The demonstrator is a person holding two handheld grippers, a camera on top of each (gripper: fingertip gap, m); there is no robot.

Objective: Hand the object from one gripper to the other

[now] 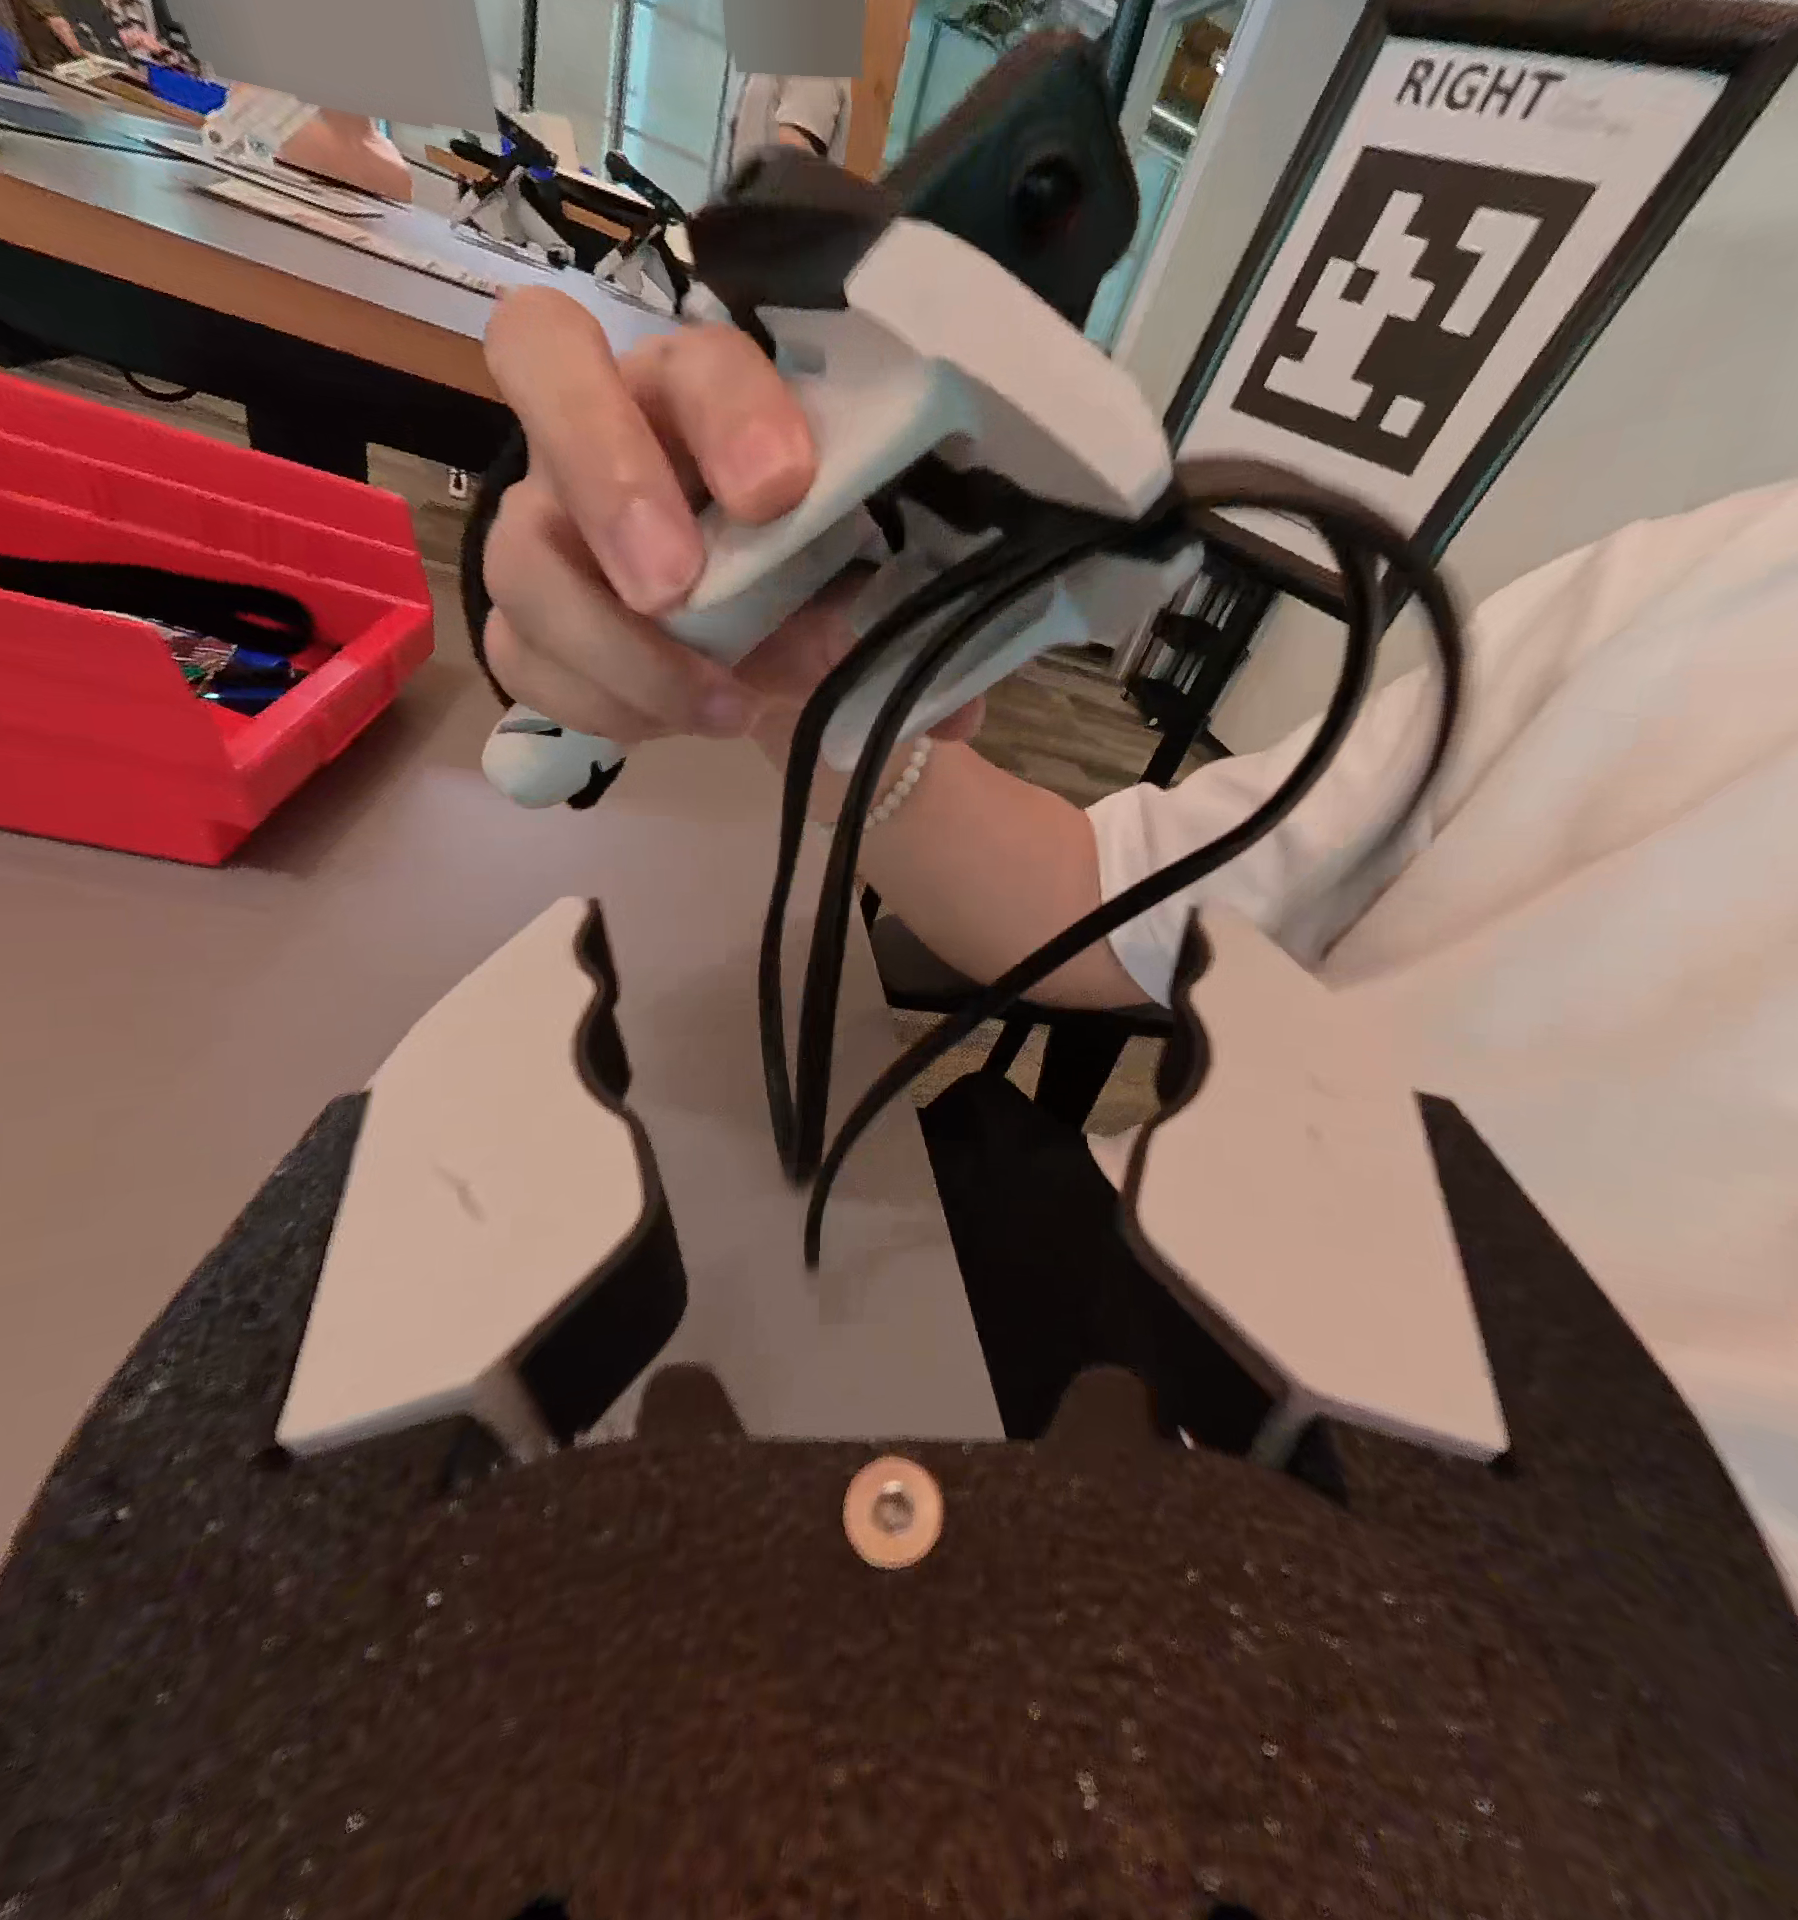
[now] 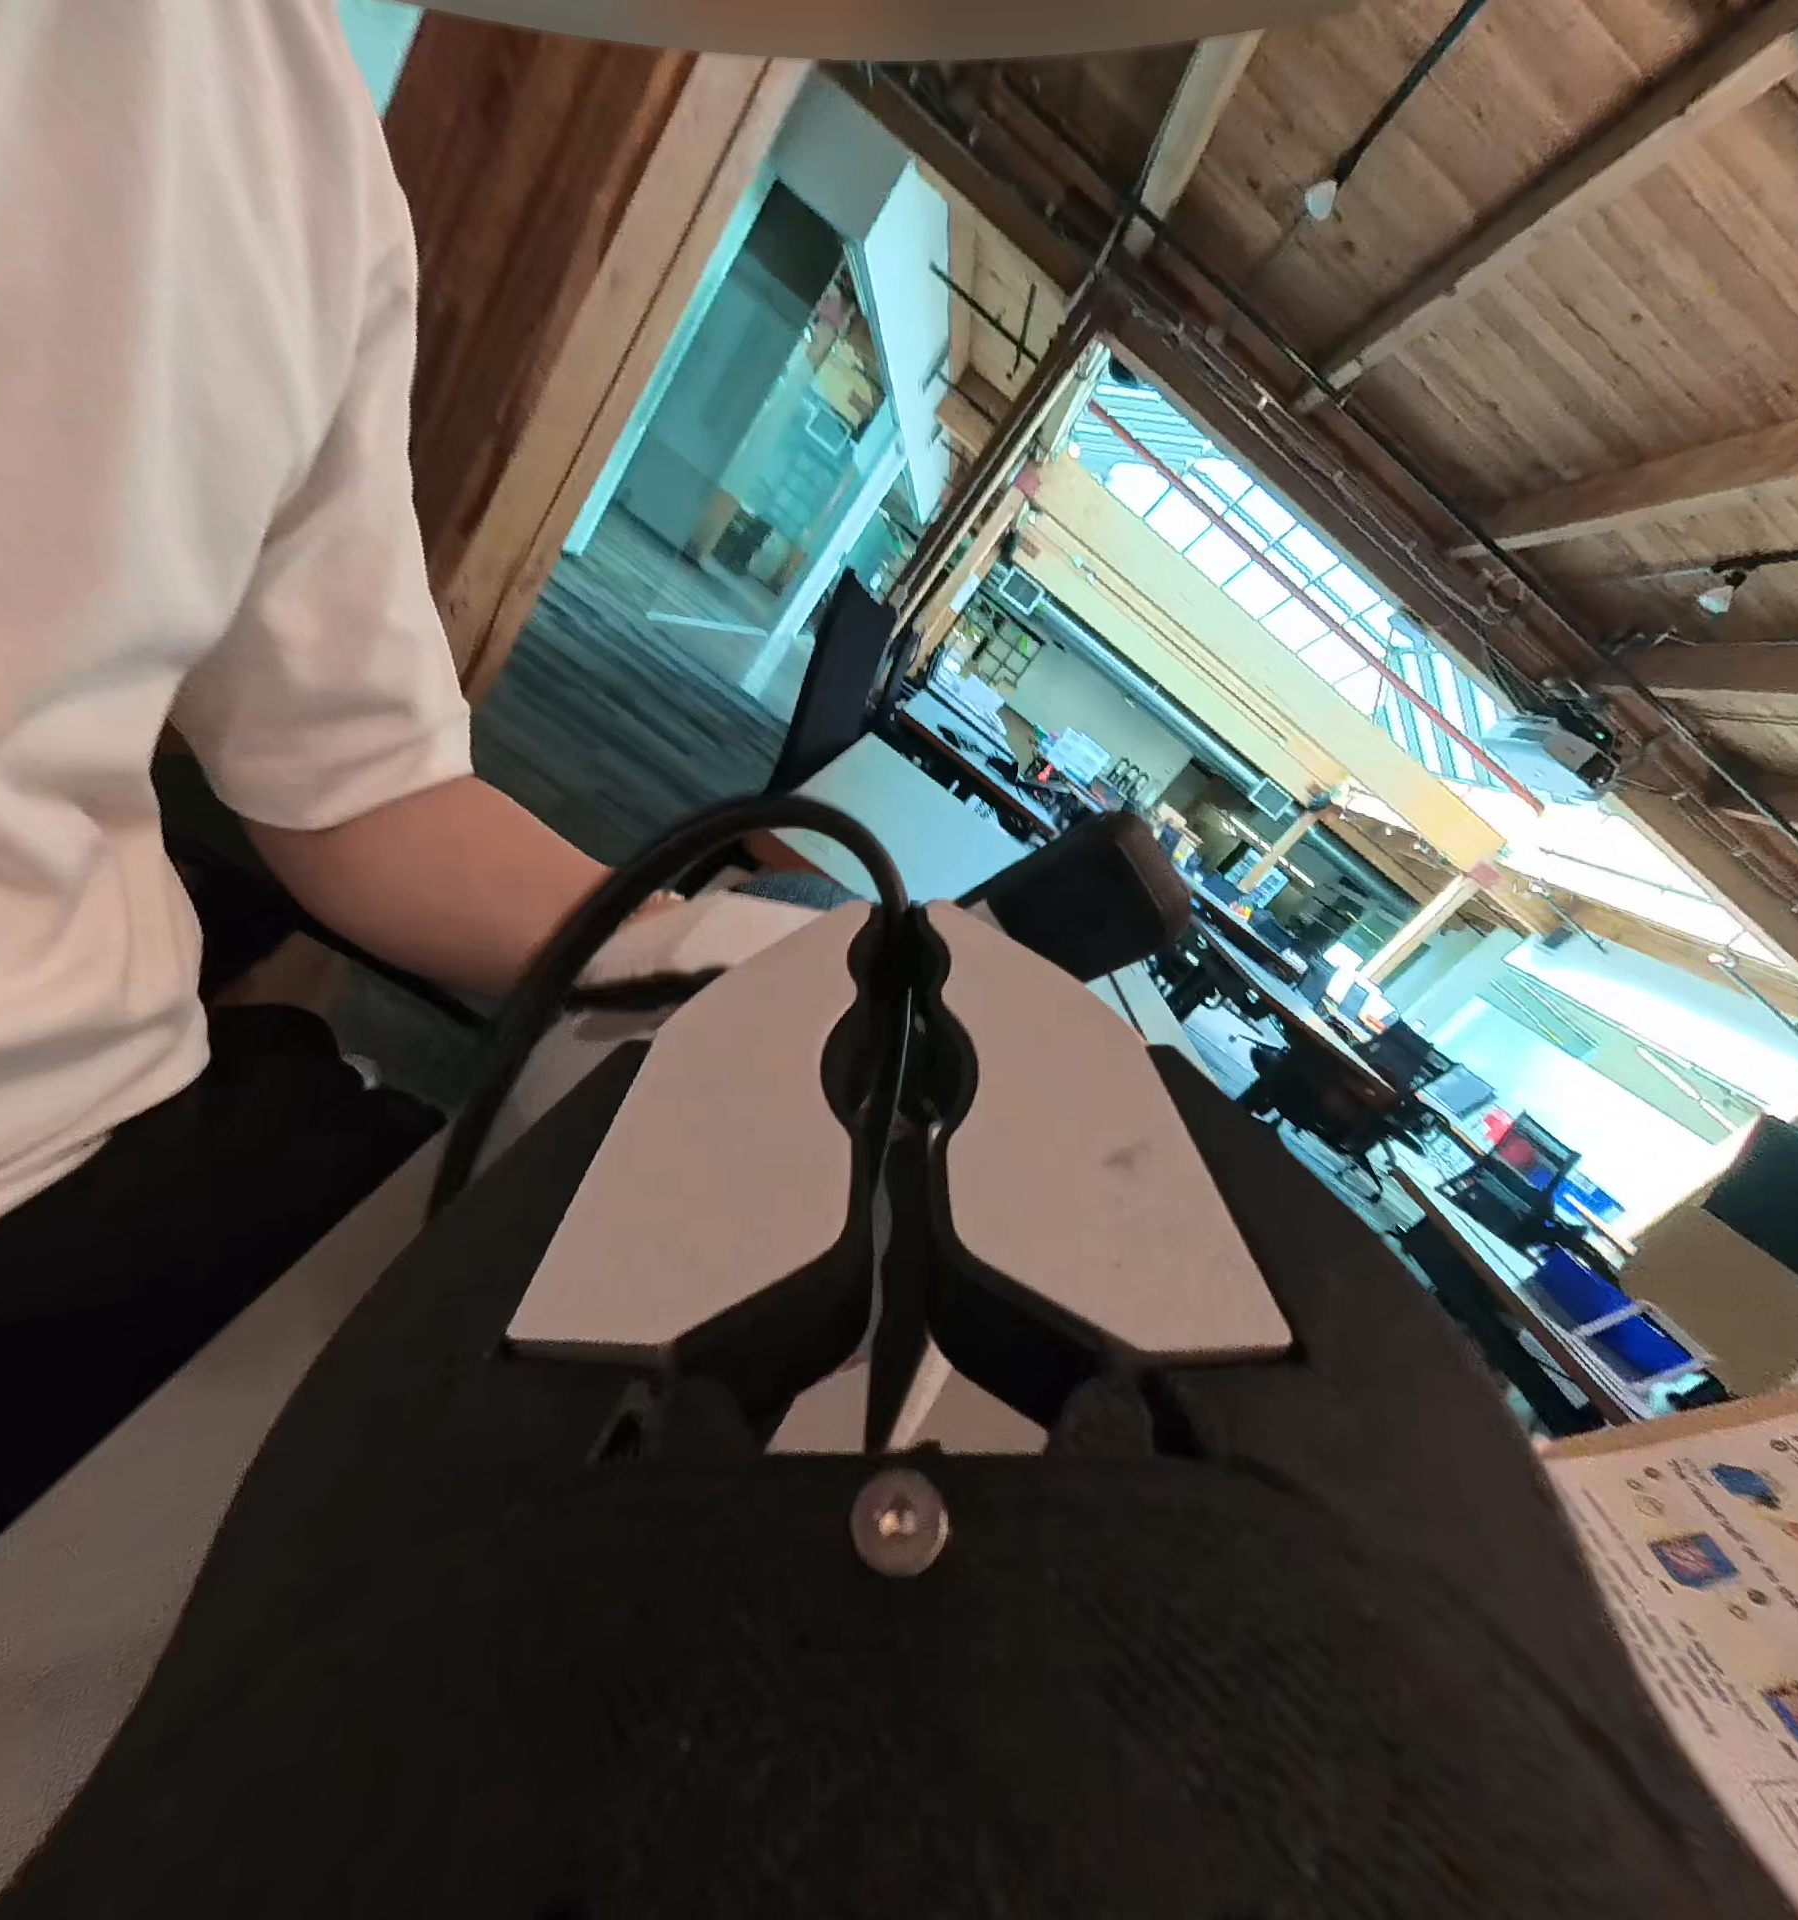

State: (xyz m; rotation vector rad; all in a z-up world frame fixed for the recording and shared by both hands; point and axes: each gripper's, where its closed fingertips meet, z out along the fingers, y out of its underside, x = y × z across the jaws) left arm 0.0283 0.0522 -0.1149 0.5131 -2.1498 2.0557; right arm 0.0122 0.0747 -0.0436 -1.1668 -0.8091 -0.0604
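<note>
A red plastic bin sits on the grey table ahead and to the left of the left gripper, with dark straps and small items inside it. Farther ahead stands a framed black-and-white marker sign. A small white and black toy-like object shows just under the person's hand, which wraps the grey handle of the right gripper. The forearm and white sleeve cross in from the right.

The black cable hangs in loops from the right gripper, whose fingers are pressed together on a strand of it at their tips. Its lower loops dangle into the gap between the left gripper's fingers, which stand wide apart; whether the cable touches them cannot be told.
</note>
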